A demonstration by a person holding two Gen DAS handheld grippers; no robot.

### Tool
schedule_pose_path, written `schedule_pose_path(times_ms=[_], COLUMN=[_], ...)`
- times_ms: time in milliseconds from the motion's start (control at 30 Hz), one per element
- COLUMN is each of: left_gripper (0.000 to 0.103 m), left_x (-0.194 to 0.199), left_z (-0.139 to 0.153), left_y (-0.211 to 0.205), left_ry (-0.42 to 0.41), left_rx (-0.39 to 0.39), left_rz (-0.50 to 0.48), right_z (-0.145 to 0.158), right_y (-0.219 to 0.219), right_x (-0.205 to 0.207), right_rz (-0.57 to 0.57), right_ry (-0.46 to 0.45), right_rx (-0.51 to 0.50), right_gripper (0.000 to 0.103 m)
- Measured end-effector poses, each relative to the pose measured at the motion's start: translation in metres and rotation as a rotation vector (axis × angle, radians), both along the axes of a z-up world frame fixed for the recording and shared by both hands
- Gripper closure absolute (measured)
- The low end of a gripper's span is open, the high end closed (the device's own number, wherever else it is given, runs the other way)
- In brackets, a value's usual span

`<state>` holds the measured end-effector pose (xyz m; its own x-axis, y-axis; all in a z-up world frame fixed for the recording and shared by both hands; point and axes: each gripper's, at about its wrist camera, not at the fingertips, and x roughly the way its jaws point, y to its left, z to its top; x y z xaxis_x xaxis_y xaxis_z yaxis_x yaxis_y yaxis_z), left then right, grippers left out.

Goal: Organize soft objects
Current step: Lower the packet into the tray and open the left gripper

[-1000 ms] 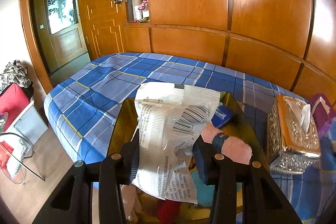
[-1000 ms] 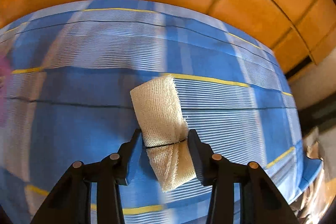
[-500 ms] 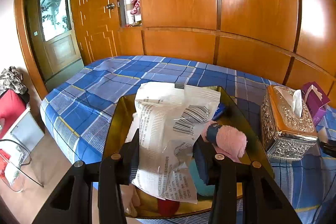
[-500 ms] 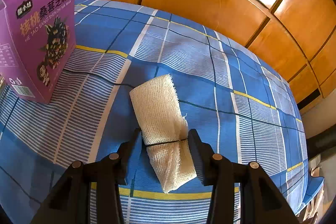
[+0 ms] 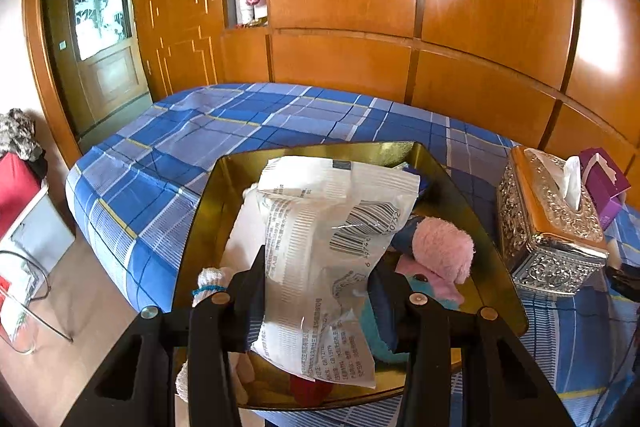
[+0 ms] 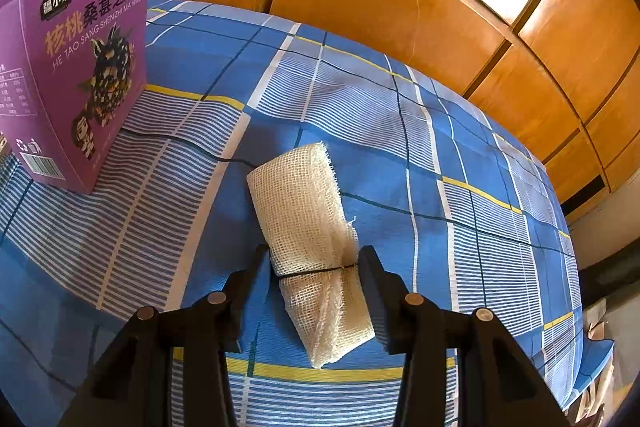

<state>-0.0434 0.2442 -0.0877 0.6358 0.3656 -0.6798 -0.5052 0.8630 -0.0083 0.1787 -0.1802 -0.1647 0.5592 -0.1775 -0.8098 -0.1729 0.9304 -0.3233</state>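
Tray (image 5: 304,153): already holds several soft bits (pink plush etc.)
Left gripper (image 5: 316,291): clamped on plastic packet (image 5: 332,227), above tray
Right gripper (image 6: 314,277): pinching gauze roll (image 6: 308,227), not binned yet

In the left wrist view, a tray (image 5: 472,211) lies on the bed (image 5: 168,163), near its front edge. In the tray are a fluffy roll (image 5: 442,251) at the right and a small tied cloth (image 5: 212,281) at the left. A printed packet (image 5: 332,259) hangs over the tray. A tissue box (image 5: 548,223) stands just right of the tray, and a carton (image 5: 604,183) behind it. In the right wrist view, a gauze roll (image 6: 316,247) is above the bed, right of the carton
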Motion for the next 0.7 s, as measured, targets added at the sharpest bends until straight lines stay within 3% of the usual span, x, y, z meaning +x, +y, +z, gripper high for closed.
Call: schedule_pose_path(times_ms=[400, 533, 700], left_gripper=[0.057, 0.057, 0.057], left_x=[-0.029, -0.022, 0.018], left_z=[-0.002, -0.003, -0.001], left_y=[0.06, 0.071, 0.06], left_ry=[-0.081, -0.085, -0.076], left_rx=[-0.299, -0.341, -0.358], left_rz=[0.086, 0.1, 0.02], right_z=[0.001, 0.001, 0.0], right_y=[0.0, 0.0, 0.0], right_x=[0.001, 0.001, 0.002], right_rz=[0.001, 0.001, -0.001], right_ry=[0.004, 0.006, 0.009], right_rx=[-0.009, -0.011, -0.011], right_gripper=[0.059, 0.059, 0.059])
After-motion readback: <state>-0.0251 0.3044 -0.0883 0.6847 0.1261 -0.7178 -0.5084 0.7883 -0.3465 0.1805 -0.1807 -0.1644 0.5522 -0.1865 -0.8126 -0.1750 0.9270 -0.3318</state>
